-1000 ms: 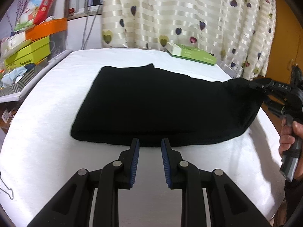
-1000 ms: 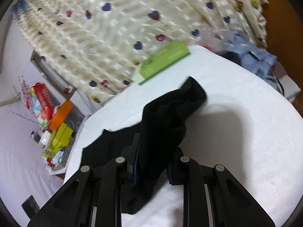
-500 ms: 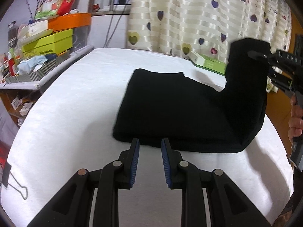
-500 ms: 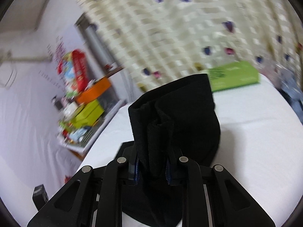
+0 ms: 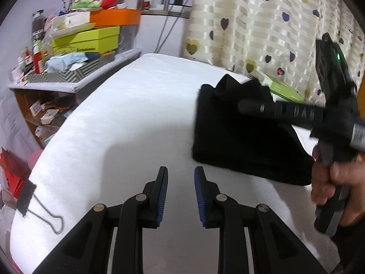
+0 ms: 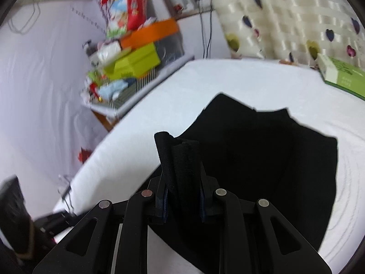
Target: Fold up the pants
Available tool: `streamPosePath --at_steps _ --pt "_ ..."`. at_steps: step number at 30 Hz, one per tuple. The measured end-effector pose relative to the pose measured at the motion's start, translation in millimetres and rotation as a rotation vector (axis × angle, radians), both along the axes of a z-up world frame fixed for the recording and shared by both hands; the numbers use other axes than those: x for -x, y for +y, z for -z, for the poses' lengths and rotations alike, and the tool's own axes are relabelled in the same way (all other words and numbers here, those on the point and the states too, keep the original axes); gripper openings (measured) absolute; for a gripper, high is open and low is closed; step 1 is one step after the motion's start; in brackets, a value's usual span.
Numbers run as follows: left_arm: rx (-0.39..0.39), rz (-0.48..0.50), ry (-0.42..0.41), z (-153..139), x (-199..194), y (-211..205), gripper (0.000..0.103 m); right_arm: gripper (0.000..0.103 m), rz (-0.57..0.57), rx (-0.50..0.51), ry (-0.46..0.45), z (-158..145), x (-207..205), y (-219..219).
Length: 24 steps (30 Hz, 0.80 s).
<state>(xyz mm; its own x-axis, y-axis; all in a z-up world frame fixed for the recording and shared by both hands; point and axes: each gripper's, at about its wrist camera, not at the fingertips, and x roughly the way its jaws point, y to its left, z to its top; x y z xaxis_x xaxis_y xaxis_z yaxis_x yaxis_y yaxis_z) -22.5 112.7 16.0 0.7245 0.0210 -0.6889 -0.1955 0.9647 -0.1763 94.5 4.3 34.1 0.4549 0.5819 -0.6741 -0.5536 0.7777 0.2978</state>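
Black pants (image 5: 241, 137) lie folded on the white table (image 5: 141, 118), at the right in the left wrist view. My left gripper (image 5: 181, 196) hovers open over bare table, left of and nearer than the pants, with nothing between its blue pads. My right gripper (image 6: 184, 196) is shut on a bunched end of the pants (image 6: 180, 159), held over the rest of the pants (image 6: 262, 159). In the left wrist view the right gripper's black body (image 5: 296, 114) and a hand (image 5: 335, 182) reach across the pants from the right.
A green-and-white box (image 6: 342, 77) lies at the table's far edge by the heart-patterned curtain (image 5: 262, 22). A cluttered shelf (image 5: 75, 52) with yellow and orange boxes stands to the left. A binder clip (image 5: 38, 205) grips the table's left edge.
My right gripper has carried the pants' end up and leftward over the rest, so the cloth is now doubled. My left gripper has shifted left, away from the pants' near edge.
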Motion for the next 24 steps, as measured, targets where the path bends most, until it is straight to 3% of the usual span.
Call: streamPosePath --at_steps 7,11,13,15,20,21,22,24 --pt "0.007 -0.023 -0.003 0 -1 9 0.026 0.021 -0.034 -0.002 -0.047 -10 10 9" --pt "0.003 -0.017 -0.007 -1 1 5 0.026 0.025 -0.073 0.061 0.007 14 9 21" --pt "-0.001 -0.015 -0.013 -4 2 5 0.026 0.043 -0.082 0.038 -0.008 12 15 18" --pt "-0.005 -0.019 -0.021 -8 3 6 0.026 0.051 -0.135 -0.007 0.000 5 25 14" --pt "-0.006 -0.015 -0.065 -25 0 8 0.026 0.051 -0.148 -0.122 -0.028 -11 48 -20" --pt "-0.010 -0.009 -0.075 -29 -1 6 0.026 0.048 -0.117 -0.124 -0.049 -13 50 -29" --pt "-0.013 -0.001 -0.085 -34 -4 4 0.026 0.036 -0.085 -0.113 -0.066 -13 51 -36" --pt "-0.020 0.030 -0.107 -43 -12 -5 0.026 0.025 -0.015 -0.077 -0.072 -10 52 -55"
